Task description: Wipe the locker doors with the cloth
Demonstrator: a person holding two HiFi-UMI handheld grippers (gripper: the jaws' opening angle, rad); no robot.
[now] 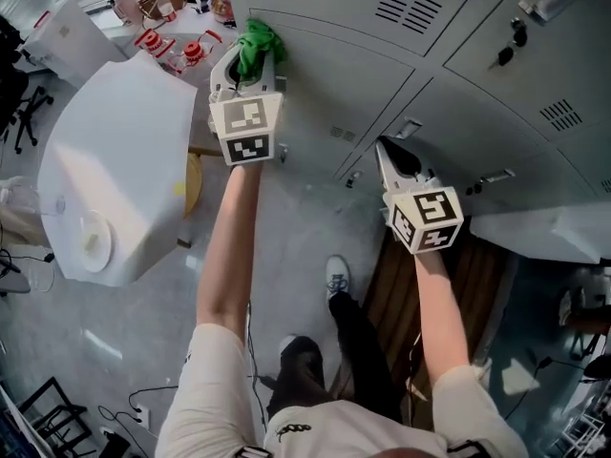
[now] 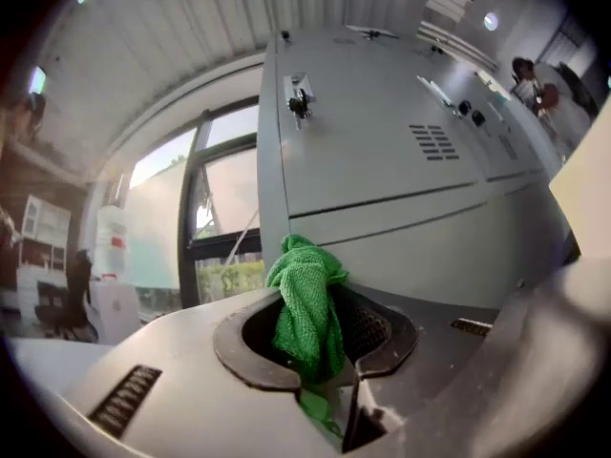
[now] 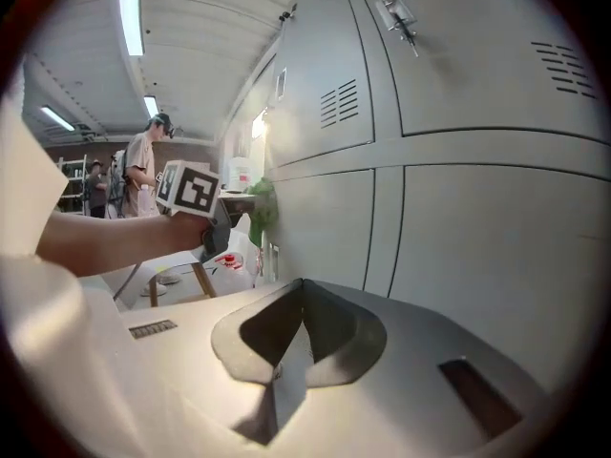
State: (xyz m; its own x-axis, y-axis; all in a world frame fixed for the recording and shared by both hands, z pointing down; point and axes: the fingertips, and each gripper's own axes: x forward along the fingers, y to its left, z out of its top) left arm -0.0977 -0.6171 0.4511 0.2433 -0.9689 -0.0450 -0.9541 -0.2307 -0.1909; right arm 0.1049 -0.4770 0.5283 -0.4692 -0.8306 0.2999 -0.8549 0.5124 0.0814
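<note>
my left gripper (image 1: 244, 69) had its jaws clamped on the green cloth (image 1: 258, 42), held against a locker door (image 1: 334, 79). the right gripper (image 1: 399, 158) had its jaws closed on nothing. i judged wiping barely begun (no wiped area was distinguishable), with most doors left to do.

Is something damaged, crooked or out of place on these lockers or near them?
Nothing stands out. The locker doors look shut and flush, and the green cloth is bunched in the left hand-held gripper, as expected for wiping.
</note>
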